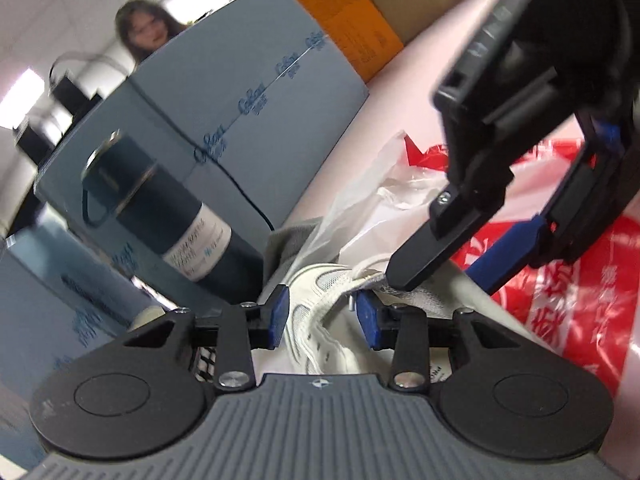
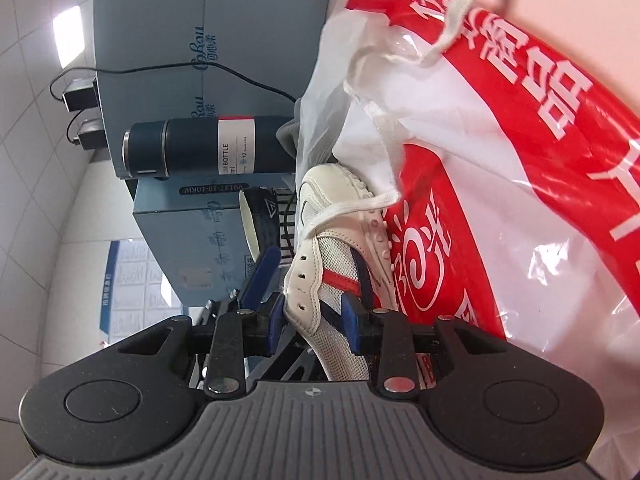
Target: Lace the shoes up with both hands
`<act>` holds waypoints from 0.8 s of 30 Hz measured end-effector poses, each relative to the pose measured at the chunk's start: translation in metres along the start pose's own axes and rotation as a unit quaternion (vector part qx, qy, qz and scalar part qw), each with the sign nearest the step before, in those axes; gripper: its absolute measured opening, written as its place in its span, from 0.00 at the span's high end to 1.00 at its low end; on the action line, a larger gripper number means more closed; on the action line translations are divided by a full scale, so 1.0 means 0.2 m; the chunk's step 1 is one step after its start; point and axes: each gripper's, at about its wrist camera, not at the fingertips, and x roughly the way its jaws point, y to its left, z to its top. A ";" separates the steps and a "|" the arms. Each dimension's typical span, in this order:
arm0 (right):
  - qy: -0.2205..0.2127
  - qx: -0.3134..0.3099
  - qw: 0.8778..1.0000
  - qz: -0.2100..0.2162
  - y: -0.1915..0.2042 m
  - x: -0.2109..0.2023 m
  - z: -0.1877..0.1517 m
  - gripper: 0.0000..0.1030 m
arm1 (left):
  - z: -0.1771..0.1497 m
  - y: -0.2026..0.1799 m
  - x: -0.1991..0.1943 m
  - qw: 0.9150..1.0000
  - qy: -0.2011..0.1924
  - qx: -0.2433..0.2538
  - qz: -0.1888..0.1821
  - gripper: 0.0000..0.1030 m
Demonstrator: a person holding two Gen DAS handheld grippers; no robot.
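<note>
A white sneaker [image 1: 320, 312] with mesh panels and a red stripe lies on the pink table; it also shows in the right wrist view [image 2: 332, 264]. A white lace [image 2: 352, 206] crosses its eyelets and runs up over the bag. My left gripper [image 1: 322, 320] is open, its blue pads either side of the shoe's upper. My right gripper [image 2: 314, 318] straddles the shoe's side with its pads on either side, jaws part open. In the left wrist view the right gripper [image 1: 444, 268] comes in from the upper right, one black finger tip touching the shoe's tongue.
A red-and-white plastic bag [image 2: 500, 160] lies right beside the shoe. A dark blue bottle [image 2: 200, 148] stands by grey-blue boxes [image 1: 240, 100]. An orange box [image 1: 348, 12] is behind. A person sits beyond the boxes. A black cable runs over the box.
</note>
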 end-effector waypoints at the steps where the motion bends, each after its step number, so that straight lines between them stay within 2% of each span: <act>1: -0.001 -0.006 1.000 -0.003 0.01 0.00 0.00 0.71 | 0.00 0.00 0.00 1.000 0.001 0.002 0.002 0.65; 3: -0.003 -0.021 1.000 -0.012 0.03 0.00 0.00 0.70 | 0.01 0.00 0.01 1.000 0.003 0.003 0.000 0.69; 4: -0.004 -0.029 0.999 -0.017 0.04 0.00 0.00 0.69 | 0.01 0.00 0.01 1.000 0.003 0.002 -0.003 0.79; 6: -0.005 -0.042 0.999 -0.024 0.05 0.00 0.00 0.68 | 0.01 -0.01 0.00 1.000 0.005 -0.005 -0.011 0.91; 17: -0.013 -0.104 0.993 -0.057 0.11 0.00 -0.04 0.67 | 0.00 0.05 -0.03 0.997 0.015 -0.067 -0.046 0.99; 24: -0.015 -0.119 0.990 -0.070 0.13 0.01 -0.04 0.67 | -0.01 0.05 -0.10 0.996 0.011 -0.066 -0.053 1.00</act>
